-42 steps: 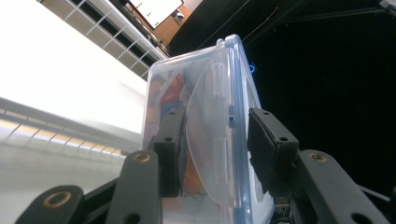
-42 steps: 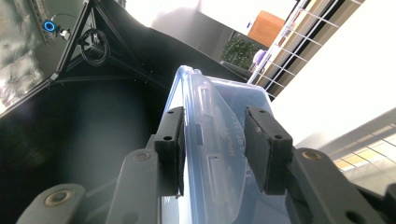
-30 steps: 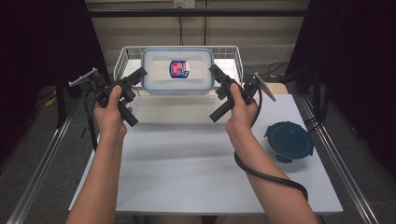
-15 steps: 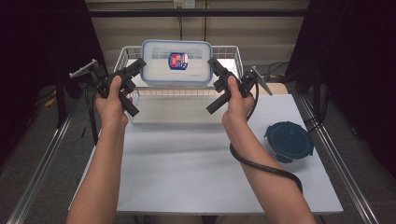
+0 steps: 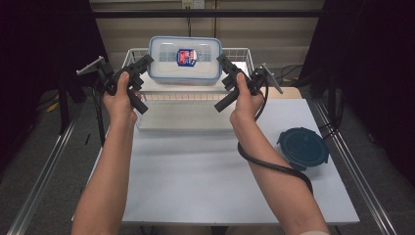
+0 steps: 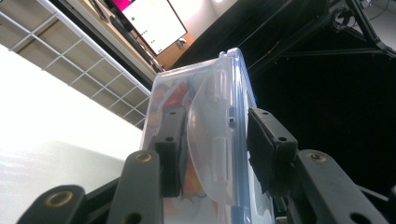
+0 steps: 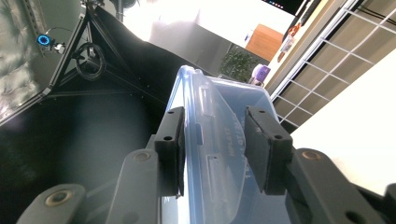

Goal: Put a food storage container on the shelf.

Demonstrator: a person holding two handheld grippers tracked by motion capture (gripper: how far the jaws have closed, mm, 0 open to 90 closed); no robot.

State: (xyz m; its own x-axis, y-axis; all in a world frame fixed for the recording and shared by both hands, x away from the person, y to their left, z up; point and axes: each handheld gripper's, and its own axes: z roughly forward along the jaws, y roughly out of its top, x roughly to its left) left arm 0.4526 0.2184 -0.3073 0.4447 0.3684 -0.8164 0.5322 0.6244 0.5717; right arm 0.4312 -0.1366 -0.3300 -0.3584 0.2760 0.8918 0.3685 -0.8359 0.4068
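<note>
You have the clear rectangular plastic container with the blue-rimmed snap lid held up between both tools, lifted off the table and hanging over the white wire basket toward twelve o'clock. Something red and orange shows through its wall, though the glare makes it hard to tell what. Your left gripper clamps the box's nine o'clock end: its jaws are closed down on the end latch flap, one pad on the lid side, the other under the base. Your right gripper does the same at the three o'clock end, jaws partly closed and pressing either side of the flap. Down at about four o'clock, well apart from your hands, a round dark teal lidded container sits on the white tabletop.
</note>
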